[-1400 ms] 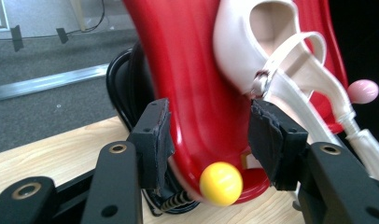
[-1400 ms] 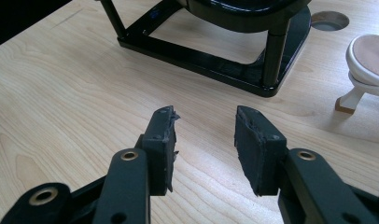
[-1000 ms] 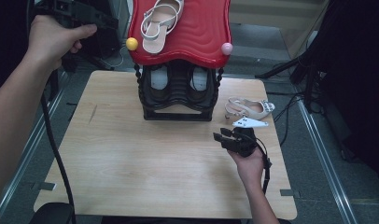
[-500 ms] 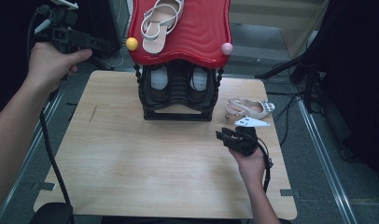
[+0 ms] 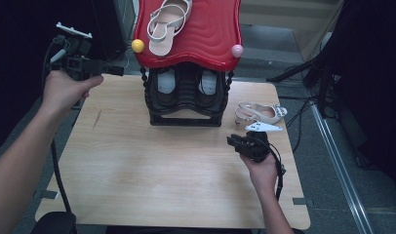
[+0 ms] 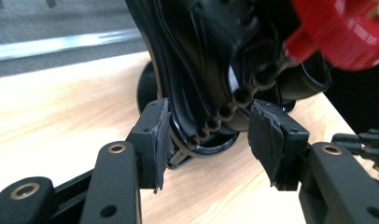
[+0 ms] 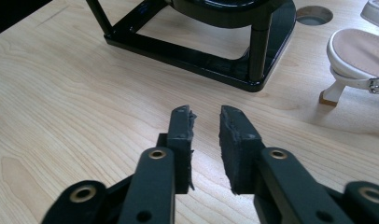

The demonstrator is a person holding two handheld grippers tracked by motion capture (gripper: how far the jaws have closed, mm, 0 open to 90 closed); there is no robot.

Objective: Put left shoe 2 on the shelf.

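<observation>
Take the black shoe rack at the far middle of the wooden table as your landmark. Its red wavy top shelf carries one pale sandal, with a yellow knob at one front corner and a pink knob at the other. Two more shoes sit in the compartment below the shelf.

Your left gripper is up at the rack's left side, level with the red shelf's edge, held in your left hand. In the left gripper view its jaws stand wide apart with nothing between the pads; the rack's beaded black post lies beyond the gap, and you cannot tell that either pad touches it.

Your right gripper rests low over the table, in front of the rack's right corner, in your right hand. Its jaws have just been closing; in the right gripper view a narrow gap remains, and only bare wood lies between the pads.

The second pale sandal lies on the table just right of the rack's base, beyond your right gripper and apart from it. In the right gripper view its heel stands to the right of the rack's foot.
</observation>
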